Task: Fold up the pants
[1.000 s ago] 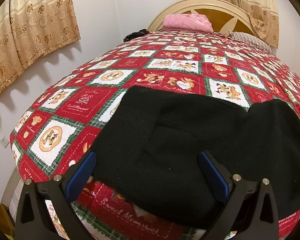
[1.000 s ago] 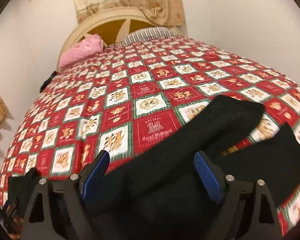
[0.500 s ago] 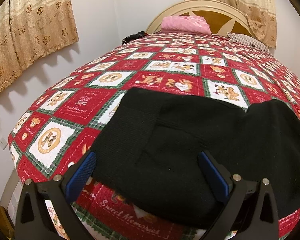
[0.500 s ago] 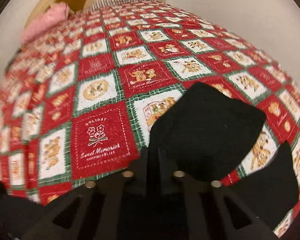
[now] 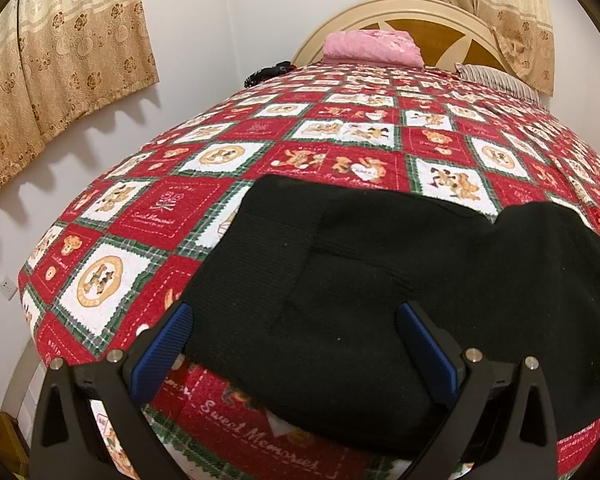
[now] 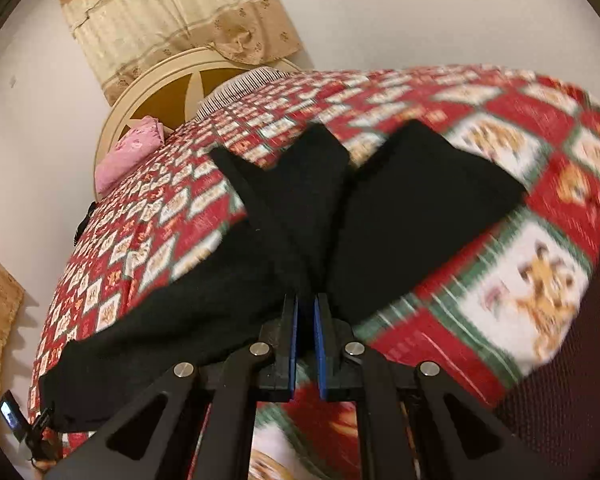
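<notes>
Black pants [image 5: 360, 280] lie on the bed's red patchwork quilt [image 5: 220, 160]. In the left wrist view their waist end lies near the front edge, between my fingers. My left gripper [image 5: 296, 328] is open and empty just above the fabric. In the right wrist view the pants [image 6: 400, 200] spread out with two legs pointing away. My right gripper [image 6: 306, 312] is shut on the pants' near edge between the legs, and the cloth pulls toward it.
A pink folded cloth [image 5: 372, 46] and a striped pillow [image 5: 496, 80] lie by the headboard [image 5: 420, 16]. Curtains [image 5: 60, 52] hang on the left wall. The left gripper shows at the bed's left edge in the right wrist view [image 6: 20, 420].
My right gripper closed from open onto the pants and tilted up, so the legs now spread ahead of it. My left gripper has barely moved and stays open.
</notes>
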The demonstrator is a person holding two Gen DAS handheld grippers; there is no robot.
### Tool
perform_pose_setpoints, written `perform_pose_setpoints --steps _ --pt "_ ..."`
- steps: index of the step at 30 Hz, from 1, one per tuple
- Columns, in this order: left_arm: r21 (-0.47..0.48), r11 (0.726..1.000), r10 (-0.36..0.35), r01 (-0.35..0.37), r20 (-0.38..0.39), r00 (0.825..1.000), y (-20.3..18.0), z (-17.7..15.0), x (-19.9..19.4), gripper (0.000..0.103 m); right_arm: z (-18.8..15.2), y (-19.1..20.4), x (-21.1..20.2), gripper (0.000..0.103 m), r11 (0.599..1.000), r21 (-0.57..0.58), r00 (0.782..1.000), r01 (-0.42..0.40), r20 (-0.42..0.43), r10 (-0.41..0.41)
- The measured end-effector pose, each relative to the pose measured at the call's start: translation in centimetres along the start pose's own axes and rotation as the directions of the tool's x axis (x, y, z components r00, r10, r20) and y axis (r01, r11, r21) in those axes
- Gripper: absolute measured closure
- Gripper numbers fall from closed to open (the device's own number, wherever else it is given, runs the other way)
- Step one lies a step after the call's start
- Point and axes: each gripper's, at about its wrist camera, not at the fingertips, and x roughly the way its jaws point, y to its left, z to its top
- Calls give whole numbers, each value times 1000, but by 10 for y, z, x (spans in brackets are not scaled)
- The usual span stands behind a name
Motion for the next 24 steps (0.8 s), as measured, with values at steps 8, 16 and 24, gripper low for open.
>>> perform_pose_setpoints --steps 8,16,24 --pt "1 1000 6 -6 -1 1000 0 0 0 0 31 27 -41 23 956 -140 937 257 277 -212" --pt "3 1000 12 -12 -3 1000 0 1 1 0 67 46 -24 23 950 -215 946 227 280 -162" --pt "2 1000 19 -19 -1 1000 -2 -1 1 0 103 -33 -21 23 974 36 941 223 254 -225"
